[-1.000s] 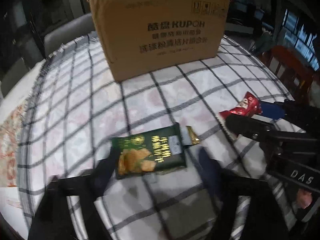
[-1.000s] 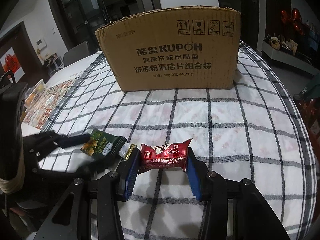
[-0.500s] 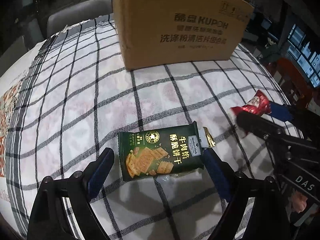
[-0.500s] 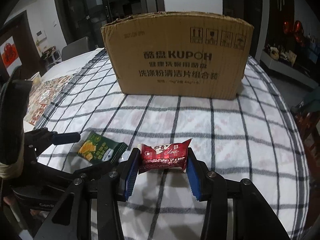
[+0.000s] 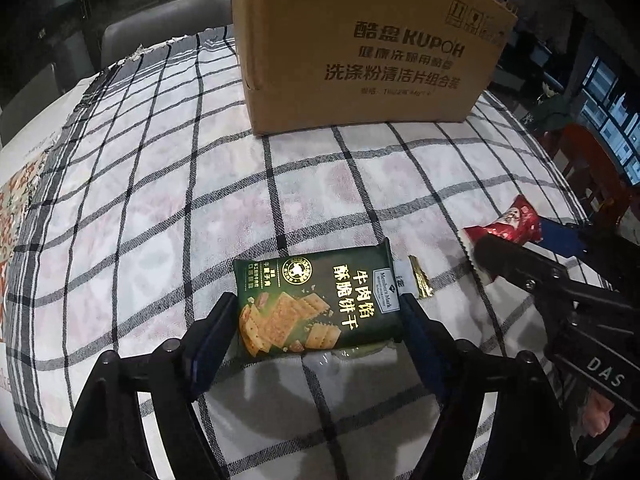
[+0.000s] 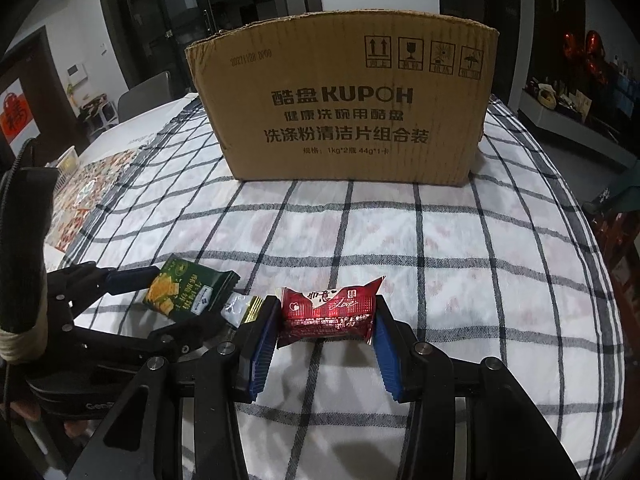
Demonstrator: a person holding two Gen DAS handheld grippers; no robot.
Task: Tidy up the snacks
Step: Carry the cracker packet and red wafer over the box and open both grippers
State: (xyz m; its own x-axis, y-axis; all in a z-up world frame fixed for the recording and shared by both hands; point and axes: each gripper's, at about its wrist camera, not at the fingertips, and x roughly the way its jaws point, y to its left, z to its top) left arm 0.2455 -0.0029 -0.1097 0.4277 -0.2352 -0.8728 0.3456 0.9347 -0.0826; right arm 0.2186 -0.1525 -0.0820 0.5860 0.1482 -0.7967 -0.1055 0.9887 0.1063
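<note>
A green cracker packet lies on the checked tablecloth. My left gripper straddles it lengthwise; its jaws are closing and the blue pads touch both short ends. A red snack packet sits between the blue pads of my right gripper, which is shut on it just above the cloth. A small gold-wrapped candy lies between the two packets. From the left wrist, the right gripper comes in from the right with the red packet. An open cardboard box stands at the back.
A grey chair stands behind the table's far left edge, a red chair off to the right. A patterned mat covers the table left of the cloth. Bare cloth lies between the packets and the box.
The left gripper came down around the green packet and its fingers narrowed onto the packet's ends. The right gripper kept still, holding the red packet.
</note>
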